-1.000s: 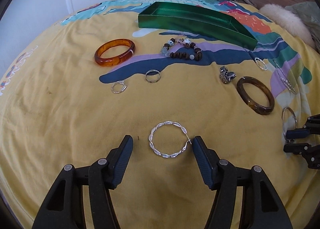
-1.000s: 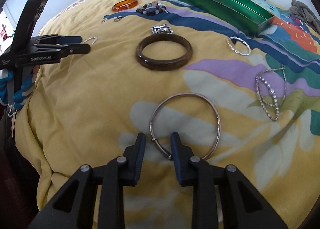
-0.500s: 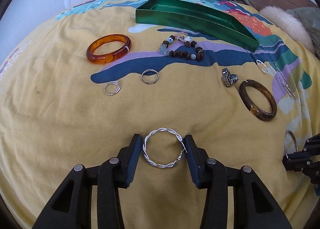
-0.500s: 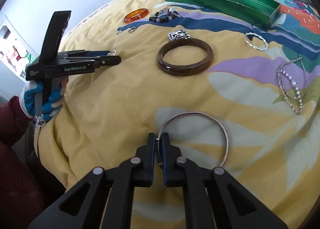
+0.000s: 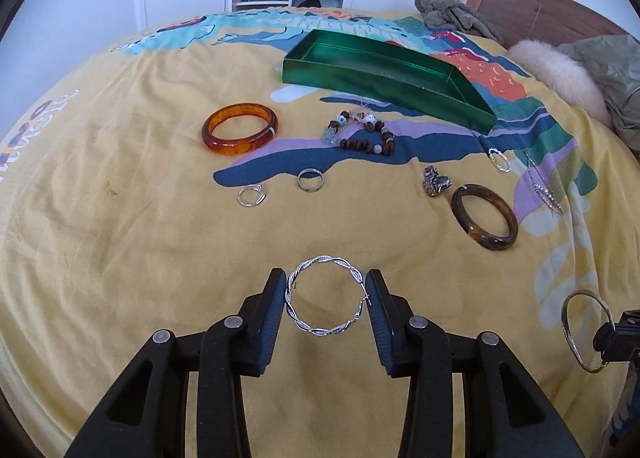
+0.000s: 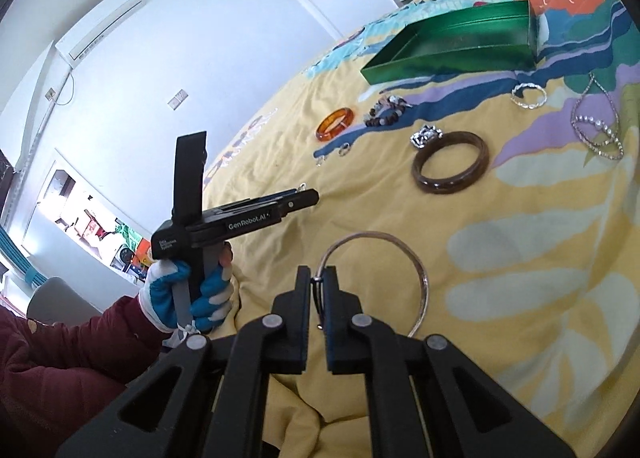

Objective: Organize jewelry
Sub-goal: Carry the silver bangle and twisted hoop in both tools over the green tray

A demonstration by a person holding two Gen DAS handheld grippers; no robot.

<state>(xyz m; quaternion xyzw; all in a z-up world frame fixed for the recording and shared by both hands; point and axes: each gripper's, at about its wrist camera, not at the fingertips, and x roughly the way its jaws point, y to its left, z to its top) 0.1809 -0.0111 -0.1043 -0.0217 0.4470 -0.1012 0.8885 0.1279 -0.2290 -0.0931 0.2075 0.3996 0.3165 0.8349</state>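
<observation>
My left gripper (image 5: 326, 290) is shut on a twisted silver hoop (image 5: 308, 270), held across its width above the yellow bedspread. My right gripper (image 6: 319, 280) is shut on a thin plain silver bangle (image 6: 416, 262) and holds it lifted; the bangle also shows in the left wrist view (image 5: 568, 326). A long green tray (image 5: 384, 73) lies far back on the bed, also in the right wrist view (image 6: 452, 53). The left gripper (image 6: 298, 197) shows in the right view.
On the bedspread lie an amber bangle (image 5: 239, 129), a beaded bracelet (image 5: 362, 135), two small rings (image 5: 250, 195) (image 5: 310, 180), a chunky ring (image 5: 436, 181), a brown bangle (image 5: 484, 221), a small twisted hoop (image 5: 499, 159) and a rhinestone necklace (image 5: 544, 187). Pillows and a headboard (image 5: 532, 5) are at back right.
My left gripper closed on the twisted hoop and lifted it. My right gripper closed on the thin bangle and raised it off the bedspread.
</observation>
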